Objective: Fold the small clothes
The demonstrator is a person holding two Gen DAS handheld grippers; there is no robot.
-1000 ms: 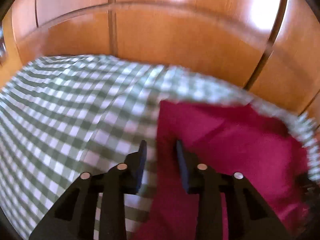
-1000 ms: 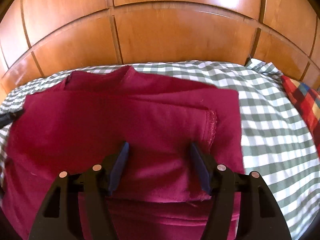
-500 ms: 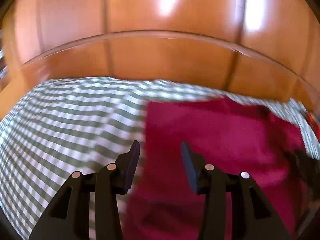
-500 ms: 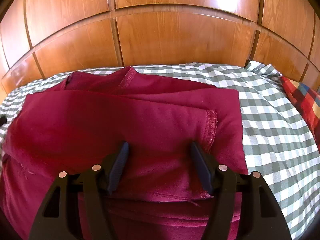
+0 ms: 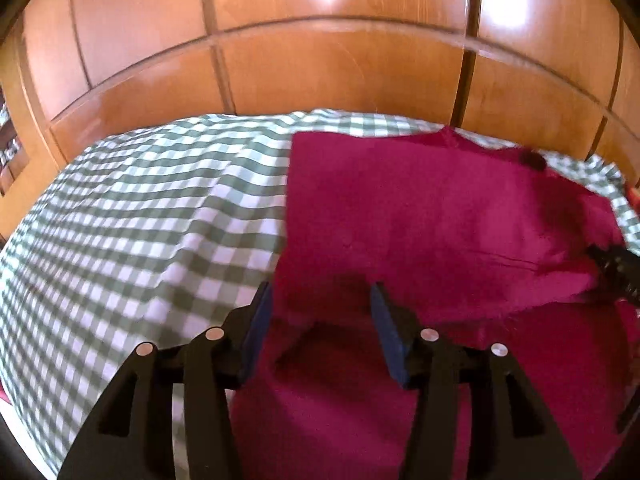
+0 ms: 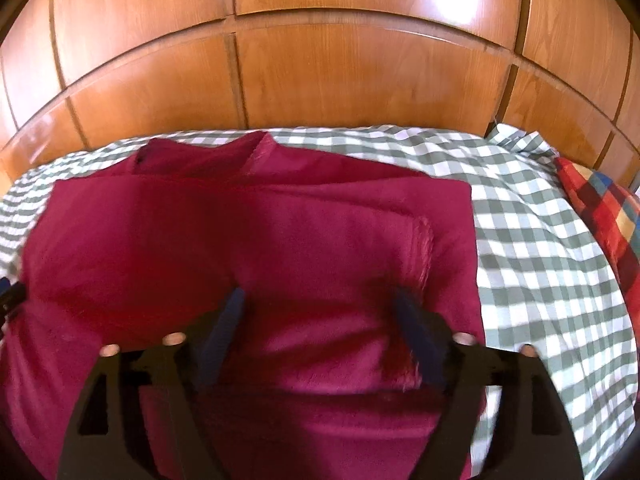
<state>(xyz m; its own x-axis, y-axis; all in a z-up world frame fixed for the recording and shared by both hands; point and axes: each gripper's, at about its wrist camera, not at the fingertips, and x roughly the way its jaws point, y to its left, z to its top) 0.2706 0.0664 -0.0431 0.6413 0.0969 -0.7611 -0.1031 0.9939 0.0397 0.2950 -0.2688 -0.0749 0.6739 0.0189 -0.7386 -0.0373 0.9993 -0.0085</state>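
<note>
Left wrist view: my left tongs (image 5: 320, 300) hang above the left margin of the crimson garment (image 5: 440, 220), jaws about half apart and opening, with nothing pinched between them; the cloth lies below, and I cannot tell whether the tips touch it. Right wrist view: my right tongs (image 6: 320, 304) stand over the near part of the same garment (image 6: 240, 248), jaws wide and opening, and I see no cloth pressed by either pad. The garment lies on the green-checked bedspread (image 5: 140, 220), close to the bed's far edge under the wooden panelling (image 6: 340, 80), with its neckline (image 6: 200, 152) toward that edge and a hemmed flap (image 6: 420, 240) already laid across the top toward the right side. I judge that one fold has been laid and both tongs are releasing ahead of the next grasp. To do this step well, I should let both pairs of jaws clear the fabric fully before lifting, so that no layer is dragged out of line. The next grasps should take the near edge at two points well apart, level with each other, catching every layer. A patterned cushion (image 6: 600, 208) sits at the bed's right edge, clear of the work. Risk noted: the loose flap may slip if only the top layer is caught.
</note>
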